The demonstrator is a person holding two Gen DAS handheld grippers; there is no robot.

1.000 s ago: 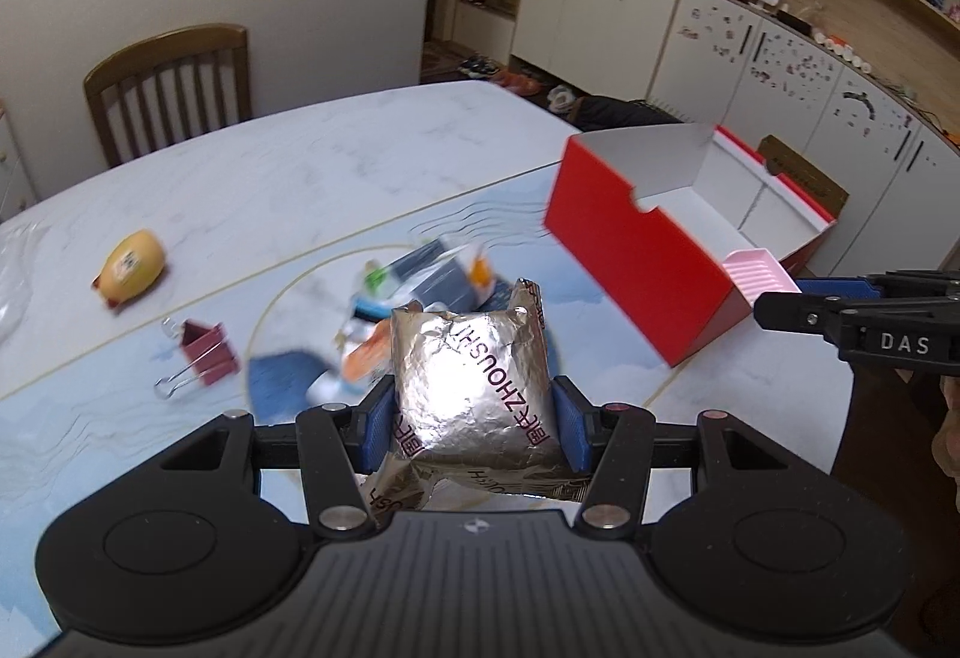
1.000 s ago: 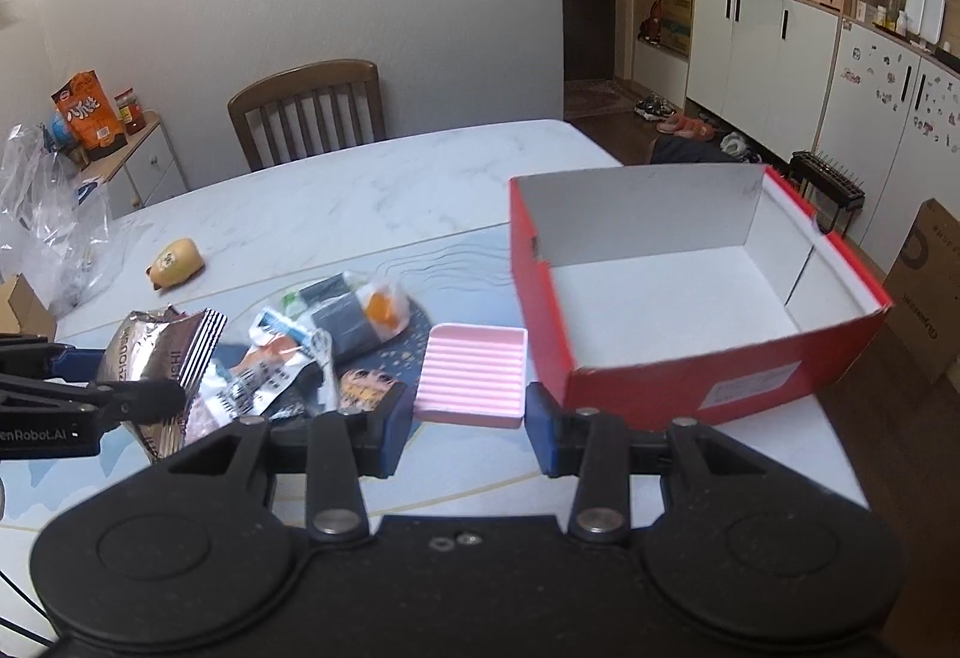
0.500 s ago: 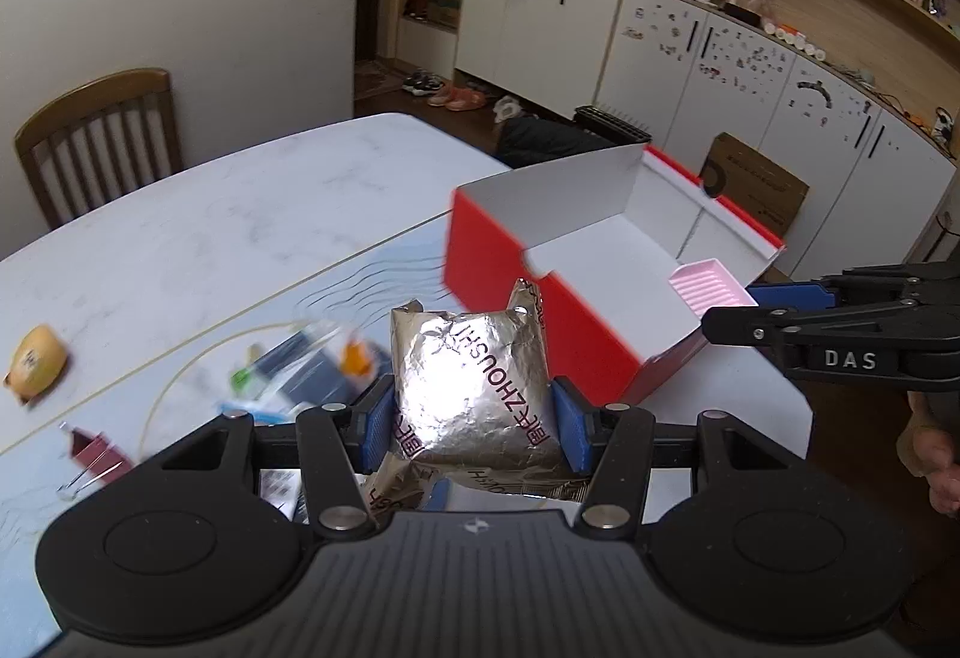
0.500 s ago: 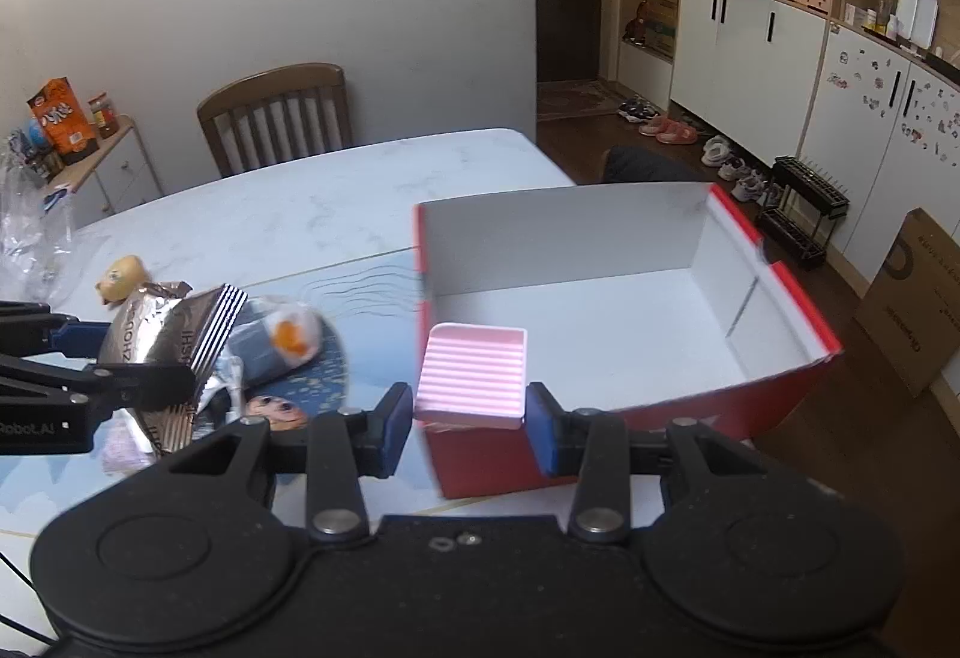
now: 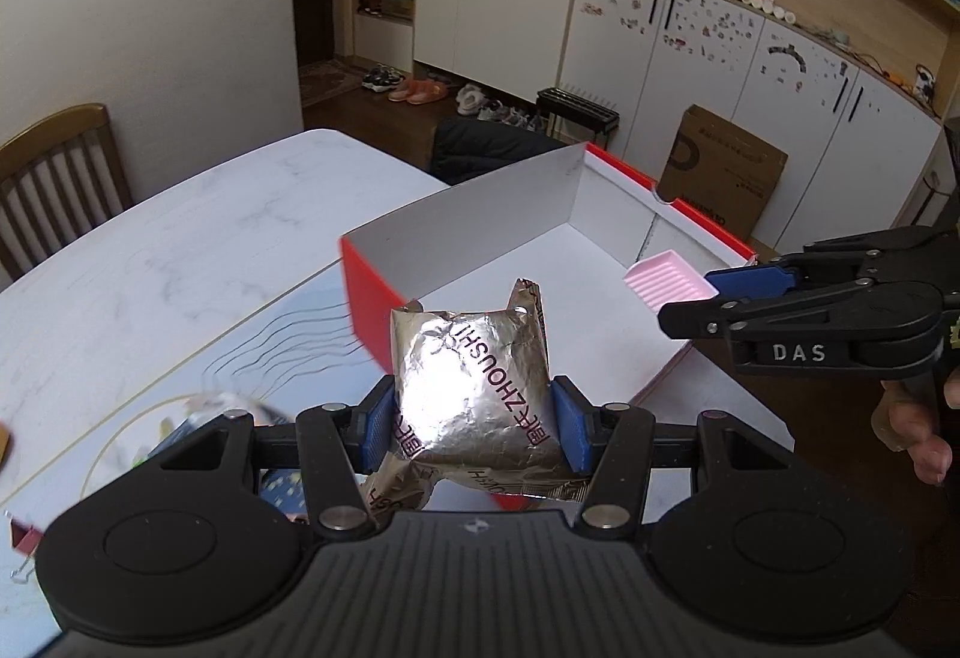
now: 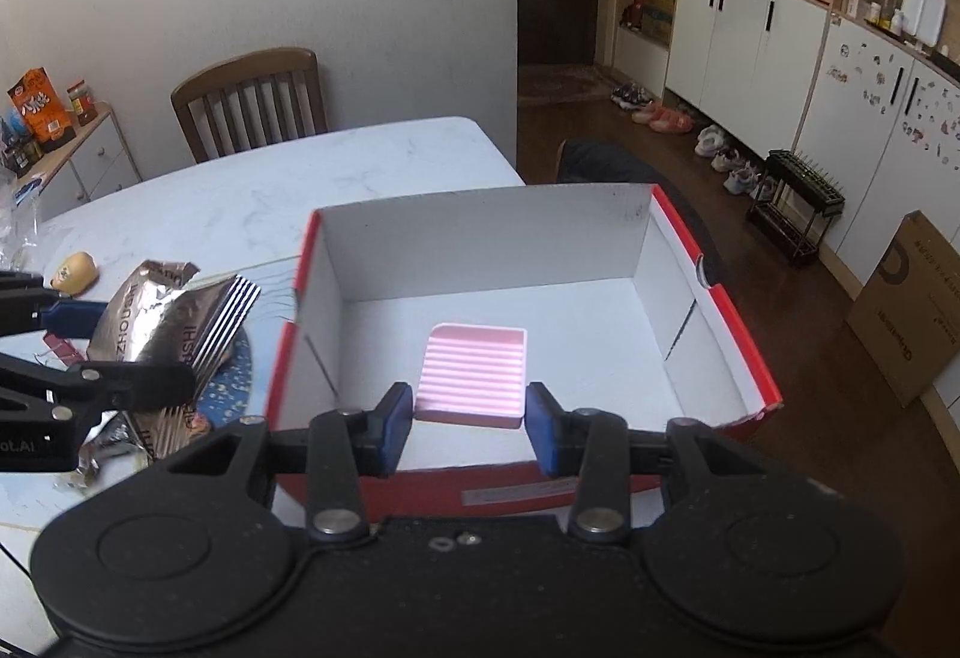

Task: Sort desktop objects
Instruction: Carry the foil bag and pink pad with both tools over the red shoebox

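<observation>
Both claws have moved from the worktop (image 6: 240,202) toward the red box (image 6: 744,352). Left of frame, the left claw (image 5: 472,421) grips a foil packet (image 5: 474,382); at centre, the right claw (image 6: 469,427) clamps a pink tray (image 6: 474,373) above the box floor.

Left gripper (image 5: 471,421) level, fingers pointing toward 12 o'clock, blue pads (image 5: 378,425) clamped on both flanks of silver foil packet (image 5: 471,376). Right gripper (image 6: 469,421) also aimed at 12 o'clock, pads (image 6: 396,427) pinching pink ridged tray (image 6: 474,373) by near edge. Bare hand (image 5: 915,418) visible under right gripper's body at 3 o'clock in left wrist view.
</observation>
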